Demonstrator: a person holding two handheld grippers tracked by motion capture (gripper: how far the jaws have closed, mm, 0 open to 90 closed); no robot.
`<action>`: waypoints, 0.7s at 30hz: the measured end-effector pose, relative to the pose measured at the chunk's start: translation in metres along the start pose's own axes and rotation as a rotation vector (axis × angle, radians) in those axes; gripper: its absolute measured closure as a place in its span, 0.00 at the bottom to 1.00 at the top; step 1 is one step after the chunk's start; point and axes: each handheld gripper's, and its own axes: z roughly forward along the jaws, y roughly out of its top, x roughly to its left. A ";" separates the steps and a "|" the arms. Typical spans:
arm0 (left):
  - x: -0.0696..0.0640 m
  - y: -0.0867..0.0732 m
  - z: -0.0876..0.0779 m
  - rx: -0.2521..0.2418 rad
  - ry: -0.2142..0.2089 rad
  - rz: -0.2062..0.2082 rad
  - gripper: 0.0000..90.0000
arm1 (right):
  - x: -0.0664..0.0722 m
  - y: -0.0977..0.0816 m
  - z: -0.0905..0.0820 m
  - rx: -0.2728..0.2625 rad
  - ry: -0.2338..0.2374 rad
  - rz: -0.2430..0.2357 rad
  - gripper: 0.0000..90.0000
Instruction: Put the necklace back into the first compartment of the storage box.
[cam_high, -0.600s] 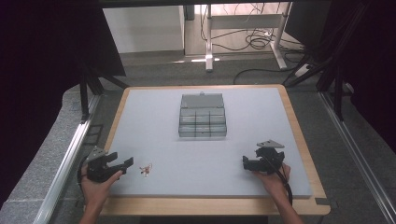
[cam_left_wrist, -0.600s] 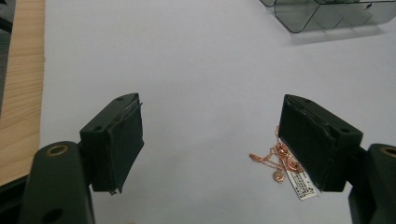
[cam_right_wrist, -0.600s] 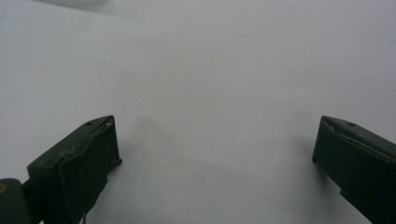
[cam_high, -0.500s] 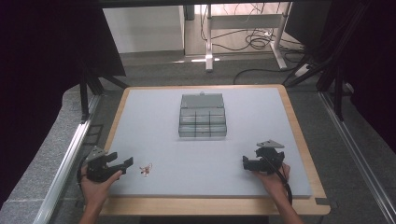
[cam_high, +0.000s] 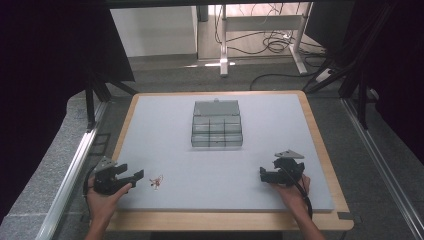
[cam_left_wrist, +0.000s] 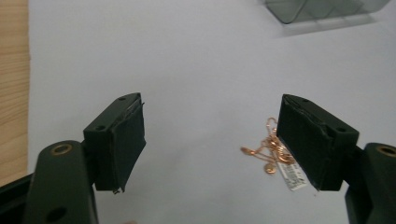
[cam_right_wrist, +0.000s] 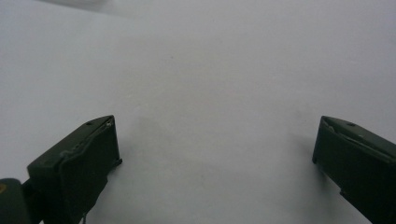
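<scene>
A small copper-coloured chain with a white tag lies on the grey mat near the front left. In the left gripper view the chain rests beside the right jaw, partly hidden behind it. My left gripper is open, low over the mat just left of the chain, with nothing between its jaws. My right gripper is open at the front right, over bare mat. A clear compartment box with its lid up stands at the middle of the mat.
The grey mat lies on a wooden table whose rim shows all round. The box's corner shows at the top of the left gripper view. Cables and desk legs are on the floor beyond.
</scene>
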 end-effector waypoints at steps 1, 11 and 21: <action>-0.001 0.001 -0.002 0.002 -0.007 0.007 0.26 | 0.000 0.000 0.000 0.000 0.001 -0.001 0.00; -0.005 0.014 -0.019 0.004 -0.006 0.048 0.32 | 0.000 -0.001 -0.002 -0.004 0.000 -0.002 0.01; -0.010 0.020 -0.019 0.103 -0.063 0.122 0.33 | 0.001 -0.001 -0.002 -0.003 -0.006 -0.001 0.01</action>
